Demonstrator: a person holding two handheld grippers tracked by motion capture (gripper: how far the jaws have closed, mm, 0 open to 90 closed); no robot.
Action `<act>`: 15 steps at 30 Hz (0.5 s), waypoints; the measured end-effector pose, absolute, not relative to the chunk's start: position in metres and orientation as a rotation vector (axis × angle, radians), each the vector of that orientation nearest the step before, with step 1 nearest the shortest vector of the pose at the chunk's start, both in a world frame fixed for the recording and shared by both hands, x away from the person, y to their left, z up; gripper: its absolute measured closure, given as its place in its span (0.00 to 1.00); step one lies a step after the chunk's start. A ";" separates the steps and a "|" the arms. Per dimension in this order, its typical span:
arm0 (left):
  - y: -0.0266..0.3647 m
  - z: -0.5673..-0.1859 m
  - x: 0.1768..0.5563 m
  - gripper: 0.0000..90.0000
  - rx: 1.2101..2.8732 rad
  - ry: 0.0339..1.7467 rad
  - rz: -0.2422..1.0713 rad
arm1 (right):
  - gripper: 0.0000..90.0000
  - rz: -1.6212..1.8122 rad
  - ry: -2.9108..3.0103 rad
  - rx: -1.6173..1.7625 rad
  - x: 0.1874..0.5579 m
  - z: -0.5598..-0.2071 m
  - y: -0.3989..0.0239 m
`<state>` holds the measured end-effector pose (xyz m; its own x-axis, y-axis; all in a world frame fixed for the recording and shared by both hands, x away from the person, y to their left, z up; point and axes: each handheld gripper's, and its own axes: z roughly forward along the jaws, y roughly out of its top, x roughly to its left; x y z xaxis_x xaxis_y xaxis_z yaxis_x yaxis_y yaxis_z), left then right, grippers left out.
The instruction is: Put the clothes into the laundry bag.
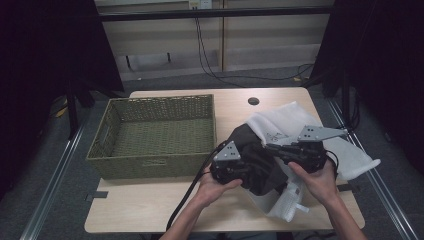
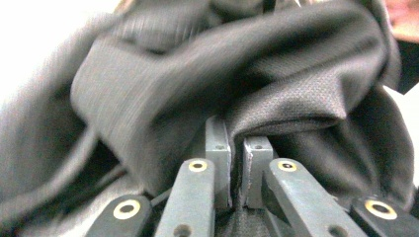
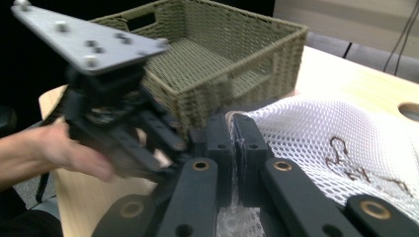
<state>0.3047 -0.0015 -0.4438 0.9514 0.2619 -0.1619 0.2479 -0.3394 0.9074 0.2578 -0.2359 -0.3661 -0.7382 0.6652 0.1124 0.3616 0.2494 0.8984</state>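
Note:
A dark grey garment [image 1: 255, 155] lies bunched at the mouth of a white mesh bag [image 1: 285, 122] on the right half of the table. My left gripper [image 1: 249, 171] comes in from the left and is shut on a fold of the dark garment [image 2: 197, 74], its pads [image 2: 217, 148] pinching the cloth. My right gripper [image 1: 269, 148] points left over the garment. In the right gripper view its jaws are shut on the edge of the mesh bag [image 3: 316, 128]. That view also has the left gripper [image 3: 113, 113] close on the left, held by a hand [image 3: 44, 148].
A green woven basket [image 1: 150, 167] stands empty on the left half of the table, close to the garment, and its corner [image 3: 232, 54] is just beyond my right jaws. A round hole [image 1: 253, 101] sits near the far table edge. Bare tabletop [image 1: 140, 205] lies along the front.

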 end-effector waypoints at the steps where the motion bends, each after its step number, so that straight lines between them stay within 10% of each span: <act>1: -0.004 -0.441 0.307 0.95 1.922 0.370 0.006 | 0.97 1.487 2.231 0.941 0.257 -0.363 -0.233; 15: -0.041 -0.441 0.328 0.95 1.875 0.486 0.012 | 0.97 1.633 2.204 0.890 0.247 -0.343 -0.226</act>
